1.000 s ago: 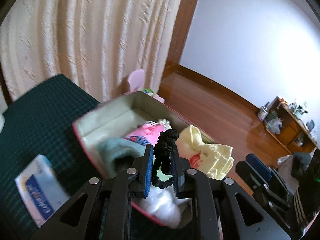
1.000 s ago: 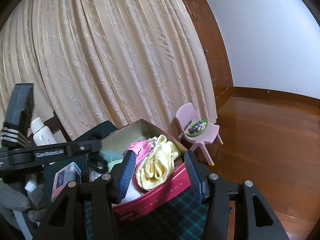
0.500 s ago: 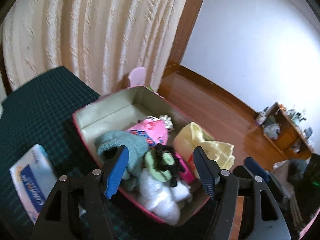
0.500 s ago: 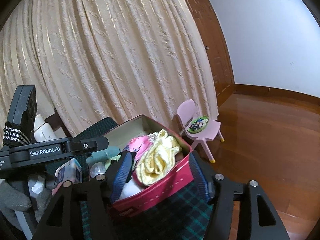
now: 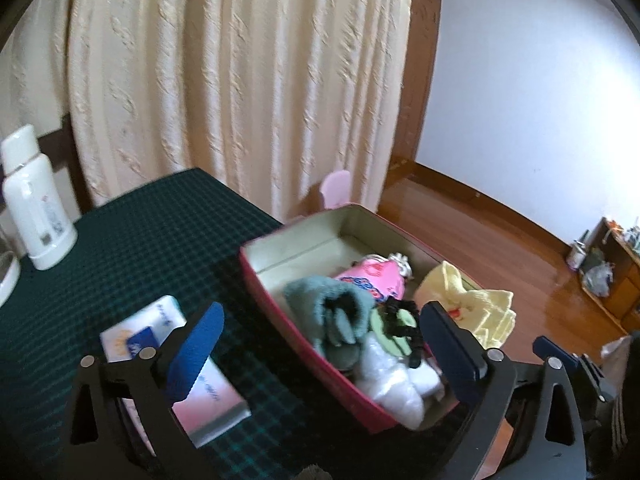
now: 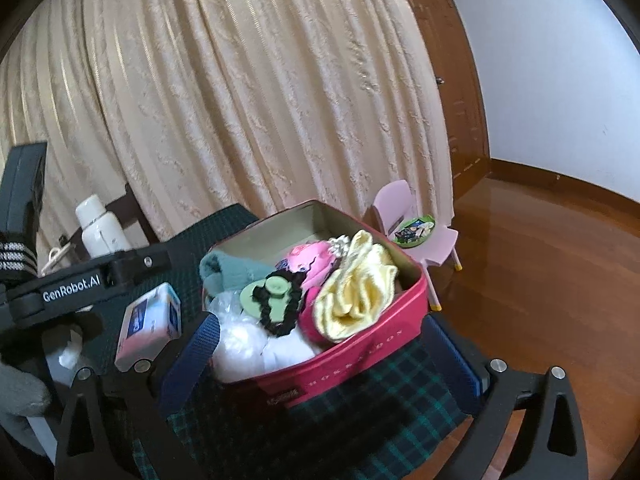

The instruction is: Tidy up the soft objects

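A red box [image 5: 272, 292] [image 6: 360, 352] stands on the dark green checked table. It holds a teal cloth [image 5: 332, 304] [image 6: 228, 272], a pink cloth [image 5: 372, 276], a yellow cloth [image 5: 480, 304] [image 6: 356, 292], white wadding [image 5: 392, 376] and a black scrunchie [image 5: 404, 332] [image 6: 280, 304] lying on a green piece. My left gripper [image 5: 322, 312] hovers near the box's front corner, its jaws opening wide and gripping nothing. My right gripper [image 6: 320, 320] is opening too. The box's near end shows between its fingers, and the pads do not press it.
A tissue pack [image 5: 172, 364] [image 6: 148, 320] lies left of the box. A white bottle [image 5: 32, 200] stands at the far left of the table. A pink child's chair [image 6: 412, 224] stands on the wooden floor beyond the table edge, in front of a cream curtain.
The left gripper let go of the black scrunchie, which now lies in the box, then spread wide and drew back to the left. The right jaws also widened around the box's near end.
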Motion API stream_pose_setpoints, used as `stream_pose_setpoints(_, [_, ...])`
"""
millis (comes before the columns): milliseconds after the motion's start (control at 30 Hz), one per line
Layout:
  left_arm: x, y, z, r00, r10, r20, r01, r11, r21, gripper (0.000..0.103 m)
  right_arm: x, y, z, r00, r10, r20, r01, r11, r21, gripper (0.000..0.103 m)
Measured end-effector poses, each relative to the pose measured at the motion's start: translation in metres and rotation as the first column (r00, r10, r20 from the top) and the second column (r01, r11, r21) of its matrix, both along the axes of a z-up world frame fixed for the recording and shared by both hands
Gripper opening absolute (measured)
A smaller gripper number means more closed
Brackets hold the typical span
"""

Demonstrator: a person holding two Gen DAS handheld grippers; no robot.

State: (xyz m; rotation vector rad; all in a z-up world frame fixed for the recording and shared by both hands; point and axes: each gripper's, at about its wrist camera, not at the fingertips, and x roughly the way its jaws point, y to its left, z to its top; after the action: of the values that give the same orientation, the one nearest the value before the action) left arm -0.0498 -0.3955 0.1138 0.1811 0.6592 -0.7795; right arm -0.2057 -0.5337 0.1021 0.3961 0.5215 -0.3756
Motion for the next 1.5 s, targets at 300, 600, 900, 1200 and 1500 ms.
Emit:
stream_pose_setpoints(300, [0.000, 0.021, 0.008, 0.990, 0.114, 0.078, -0.115, 0.993, 0.014, 0.103, 0.004, 0.015, 0.007, 0.999, 0.025, -0.032, -0.026, 0.998, -0.051, 0.102])
stream_pose_setpoints(600, [0.001, 0.033, 0.009, 0.985, 0.135, 0.106, -0.138, 0.990, 0.026, 0.103, 0.014, 0.027, 0.011, 0.998, 0.036, -0.057, -0.041, 0.995, -0.088, 0.103])
stream_pose_setpoints(900, [-0.004, 0.036, 0.013, 0.980, 0.130, 0.147, -0.136, 0.990, 0.028, 0.103, 0.017, 0.030, 0.016, 0.998, 0.028, -0.064, -0.035, 0.994, -0.106, 0.102])
stream_pose_setpoints(1200, [-0.006, 0.035, 0.014, 0.979, 0.126, 0.159, -0.134, 0.990, 0.037, 0.103, 0.019, 0.030, 0.016, 0.997, 0.018, -0.075, -0.028, 0.991, -0.130, 0.102])
stream_pose_setpoints(1500, [-0.017, 0.021, 0.008, 0.961, 0.126, 0.246, -0.160, 0.979, 0.125, 0.103, 0.021, 0.026, 0.017, 0.997, -0.001, -0.081, -0.011, 0.989, -0.146, 0.102])
